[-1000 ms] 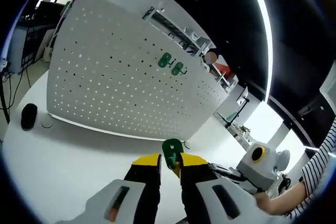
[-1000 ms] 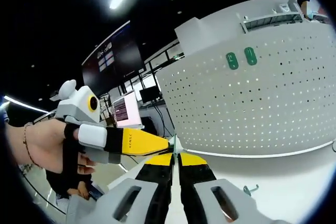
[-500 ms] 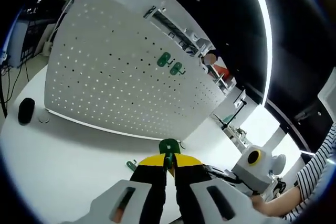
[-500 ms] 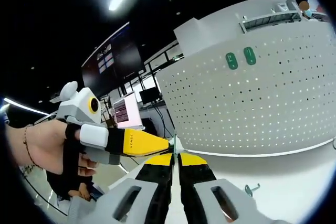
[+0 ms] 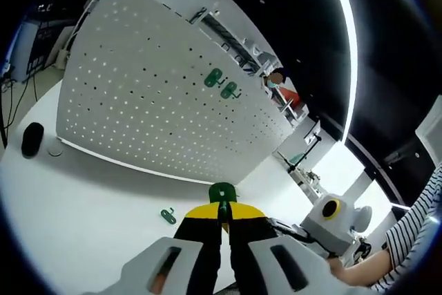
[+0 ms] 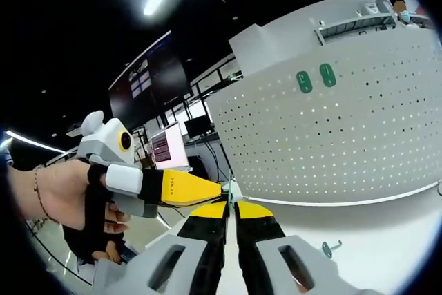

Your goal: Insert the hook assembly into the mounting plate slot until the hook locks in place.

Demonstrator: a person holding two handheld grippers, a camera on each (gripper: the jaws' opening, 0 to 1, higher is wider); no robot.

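Progress: insertion not yet done. Left gripper [image 5: 222,217] has its jaws closed down on a green hook assembly [image 5: 222,193], the piece standing up between the yellow tips, above the white table [image 5: 83,205] and well short of the white perforated mounting plate [image 5: 138,101]. Two green hooks [image 5: 221,84] already sit side by side high on the plate, seen too in the right gripper view [image 6: 311,77].

Right gripper [image 6: 230,210]: jaws pressed nearly together; whether anything thin is pinched between them I cannot tell. Its tips meet the left gripper's yellow tips just in front of it, the person's hand [image 6: 62,195] behind.

Remaining, by my judgement: carry the held hook across to the plate, find a slot, push until it locks.

Surroundings: a spare green hook [image 5: 168,215] lies on the table left of the left gripper; a small hook [image 6: 330,246] lies right of the right gripper. A dark mouse [image 5: 32,139] sits at the far left by the plate's foot. Nothing stands between gripper and plate.
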